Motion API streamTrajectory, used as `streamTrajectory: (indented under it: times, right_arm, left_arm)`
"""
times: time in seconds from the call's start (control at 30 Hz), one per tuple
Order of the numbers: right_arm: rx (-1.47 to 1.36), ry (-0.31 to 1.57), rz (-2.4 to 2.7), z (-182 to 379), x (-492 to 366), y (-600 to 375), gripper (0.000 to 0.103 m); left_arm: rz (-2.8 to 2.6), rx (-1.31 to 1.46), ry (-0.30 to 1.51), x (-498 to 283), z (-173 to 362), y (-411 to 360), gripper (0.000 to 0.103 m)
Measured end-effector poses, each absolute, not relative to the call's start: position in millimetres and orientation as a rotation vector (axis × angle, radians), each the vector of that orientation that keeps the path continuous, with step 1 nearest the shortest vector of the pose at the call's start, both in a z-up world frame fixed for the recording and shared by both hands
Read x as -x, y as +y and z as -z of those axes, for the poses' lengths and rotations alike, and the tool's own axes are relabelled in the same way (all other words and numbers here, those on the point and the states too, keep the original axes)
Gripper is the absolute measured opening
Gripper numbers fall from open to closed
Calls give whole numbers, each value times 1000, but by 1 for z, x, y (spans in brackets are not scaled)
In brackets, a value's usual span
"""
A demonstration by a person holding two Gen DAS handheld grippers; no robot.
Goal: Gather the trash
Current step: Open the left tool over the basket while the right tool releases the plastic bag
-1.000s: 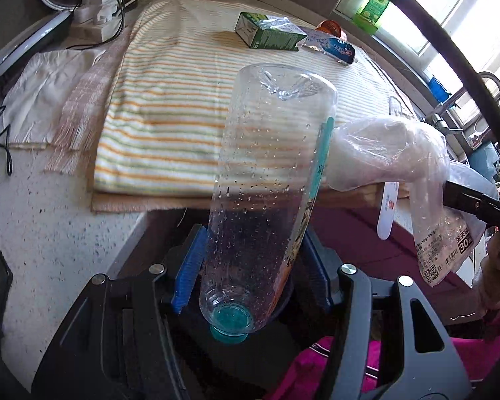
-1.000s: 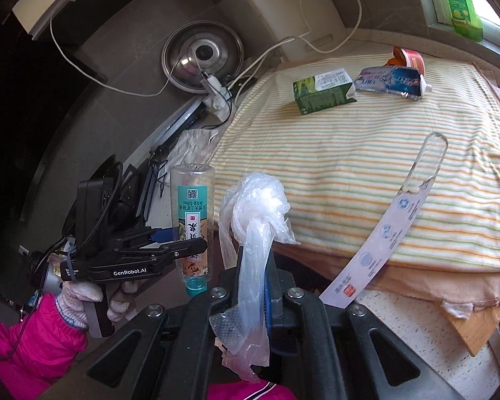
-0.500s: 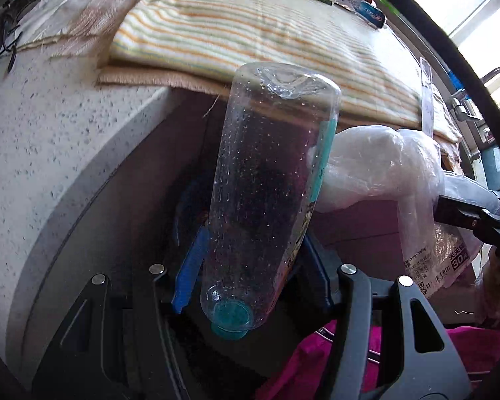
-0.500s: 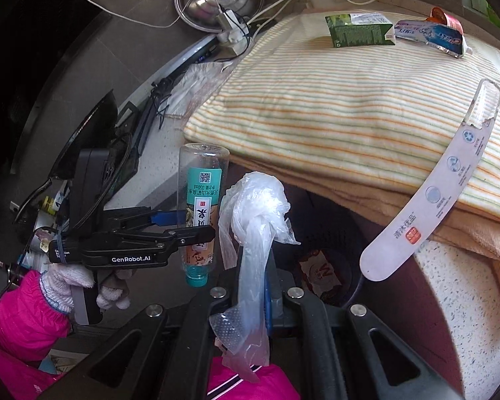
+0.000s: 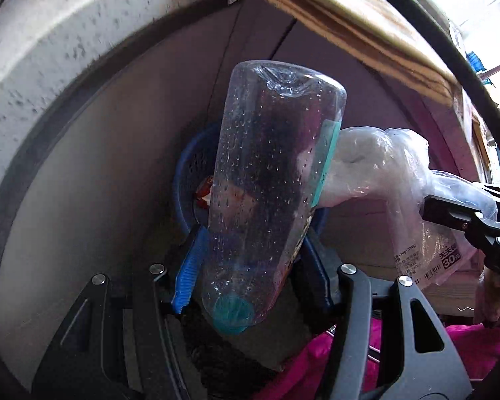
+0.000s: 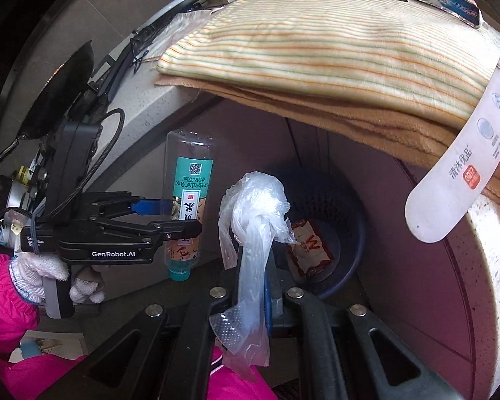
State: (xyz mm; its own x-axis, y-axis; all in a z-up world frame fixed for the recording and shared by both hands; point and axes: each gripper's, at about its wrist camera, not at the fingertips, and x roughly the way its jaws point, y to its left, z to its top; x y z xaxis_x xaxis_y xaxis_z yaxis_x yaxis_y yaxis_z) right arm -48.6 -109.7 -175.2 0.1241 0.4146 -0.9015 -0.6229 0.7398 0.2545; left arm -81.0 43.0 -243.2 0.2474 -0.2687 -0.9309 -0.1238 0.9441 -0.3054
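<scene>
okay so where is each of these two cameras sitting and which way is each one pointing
Left wrist: on the left claw, facing forward and down past its clear plastic bottle toward the blue bin under the counter; pink sleeve below.
Right wrist: on the right claw, facing the same bin past its plastic bag; the gloved left hand shows.
Shared: bottle, bag, bin.
</scene>
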Motion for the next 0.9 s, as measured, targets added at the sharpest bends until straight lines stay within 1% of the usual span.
streamTrajectory:
  times: [0.33, 0.67, 0.7, 0.73, 0.83, 0.9]
  right_arm:
    - [279, 1259, -690, 213, 47, -104, 5]
    - [348, 1234, -668, 227, 50, -86, 6]
    - [356, 1229, -667, 228, 50, -83, 7]
    - [361, 1224, -668, 228, 50, -82, 11]
    - [363, 1211, -664, 227, 52, -83, 18]
    - [357, 1205, -663, 225, 52, -81, 20]
  left_arm:
    - [106, 317, 1383, 70, 276, 33, 58]
    - [98, 274, 1425, 53, 291, 28, 58]
    - [98, 270, 1427, 51, 291, 28, 58]
    - [99, 265, 1428, 49, 291, 28, 58]
    - [94, 246, 1429, 45, 289, 26, 58]
    - [99, 251, 1425, 43, 287, 23, 58]
